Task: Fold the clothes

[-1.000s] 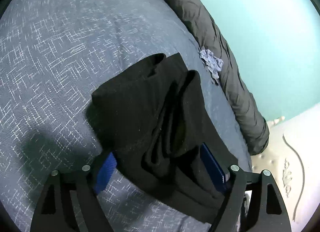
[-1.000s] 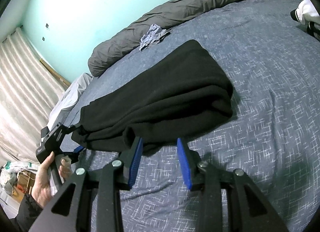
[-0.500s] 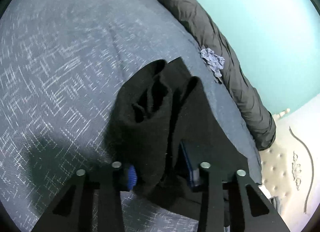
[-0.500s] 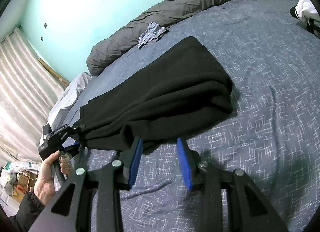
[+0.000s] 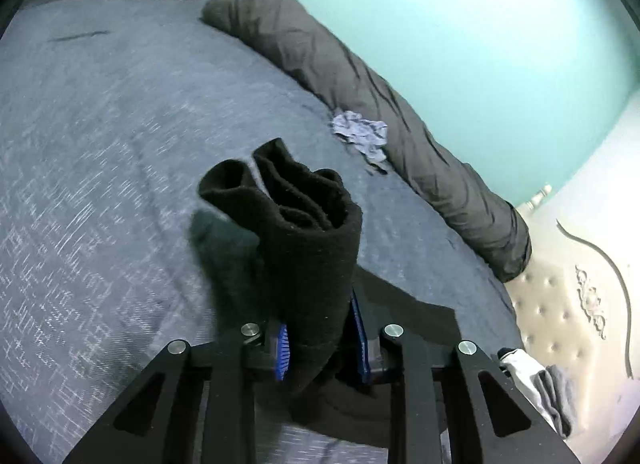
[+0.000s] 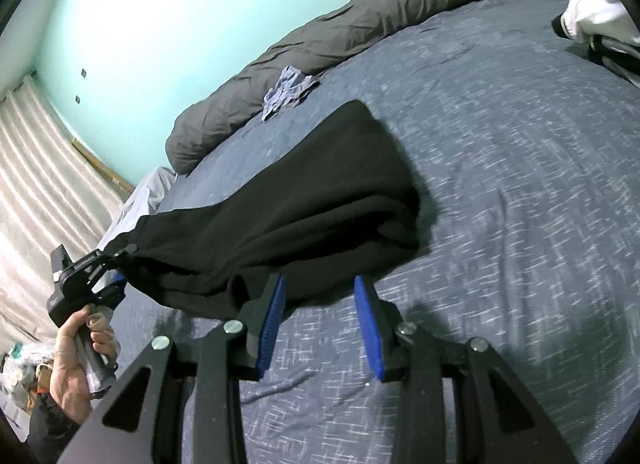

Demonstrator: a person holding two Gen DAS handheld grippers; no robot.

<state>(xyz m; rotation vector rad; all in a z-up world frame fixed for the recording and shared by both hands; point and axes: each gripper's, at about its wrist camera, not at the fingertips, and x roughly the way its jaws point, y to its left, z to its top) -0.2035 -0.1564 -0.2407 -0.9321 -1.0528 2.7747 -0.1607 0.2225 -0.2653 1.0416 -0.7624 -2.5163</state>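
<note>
Trousers (image 6: 304, 200) lie on the bed (image 6: 520, 184); my left claw (image 5: 320, 348) is closing, pinching one bunched end, my right claw (image 6: 318, 324) gapes empty. Next I'd carry that end over.

The left wrist camera sits just behind its two fingers (image 5: 282, 352) and looks forward and down along them, very close to the black garment (image 5: 308, 248) between them. Past the fingers it sees the bed (image 5: 100, 136). The right wrist camera looks the same way along its own fingers (image 6: 370, 326), close to the bed. Both views share the black garment, the grey rolled blanket (image 5: 360, 80) and the green wall (image 6: 168, 24).
</note>
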